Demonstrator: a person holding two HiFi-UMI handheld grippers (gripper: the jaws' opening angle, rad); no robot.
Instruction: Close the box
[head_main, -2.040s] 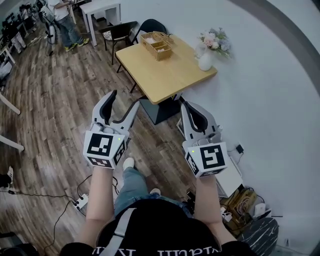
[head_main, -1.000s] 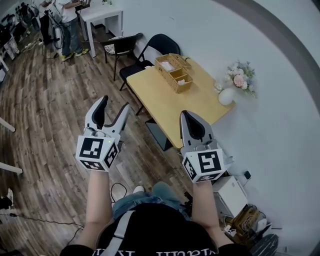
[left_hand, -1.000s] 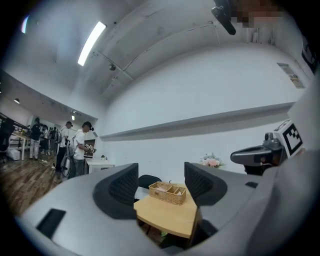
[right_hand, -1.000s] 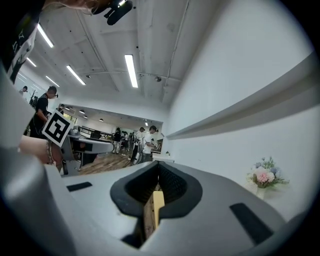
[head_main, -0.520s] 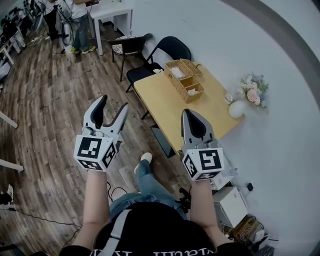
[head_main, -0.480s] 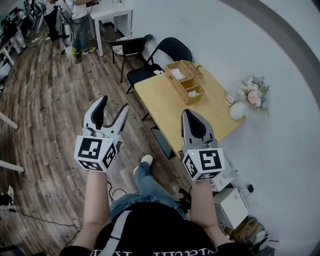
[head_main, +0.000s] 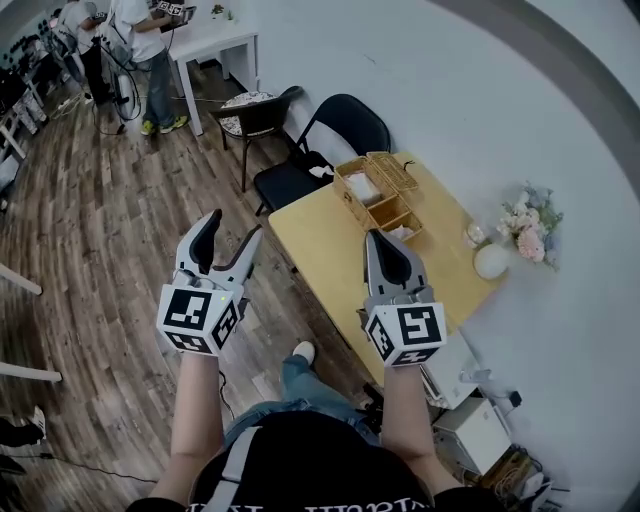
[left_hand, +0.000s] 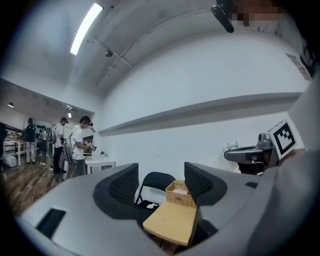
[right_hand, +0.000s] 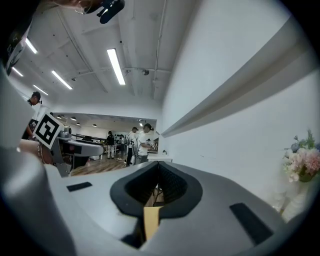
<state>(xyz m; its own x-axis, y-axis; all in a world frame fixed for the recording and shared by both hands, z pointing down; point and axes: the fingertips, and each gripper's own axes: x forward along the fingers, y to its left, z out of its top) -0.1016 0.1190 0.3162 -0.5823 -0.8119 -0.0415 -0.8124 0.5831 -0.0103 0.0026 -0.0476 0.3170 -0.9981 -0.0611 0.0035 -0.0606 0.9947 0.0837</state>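
Note:
A wicker box (head_main: 378, 197) with several compartments stands open at the far end of a wooden table (head_main: 350, 258); its lid (head_main: 393, 169) lies folded back beside it. Both grippers hang in the air short of the table, holding nothing. My left gripper (head_main: 232, 228) is open over the floor to the table's left. In the left gripper view the box (left_hand: 179, 194) and table (left_hand: 172, 223) show between the spread jaws of the left gripper (left_hand: 161, 182). My right gripper (head_main: 379, 240) is shut above the table's near edge. In the right gripper view the right gripper (right_hand: 158, 176) has its pads together.
Two black chairs (head_main: 322, 135) (head_main: 253, 108) stand past the table. A white vase (head_main: 491, 261) with flowers (head_main: 533, 235) sits on the table's right corner by the wall. People (head_main: 148, 42) stand at a white desk (head_main: 213, 40) far off. A white unit (head_main: 464, 433) and cables lie under the table's near right.
The table and box have drawn nearer and shifted right in the head view as the person steps forward. Both grippers keep their pose, left open and right shut.

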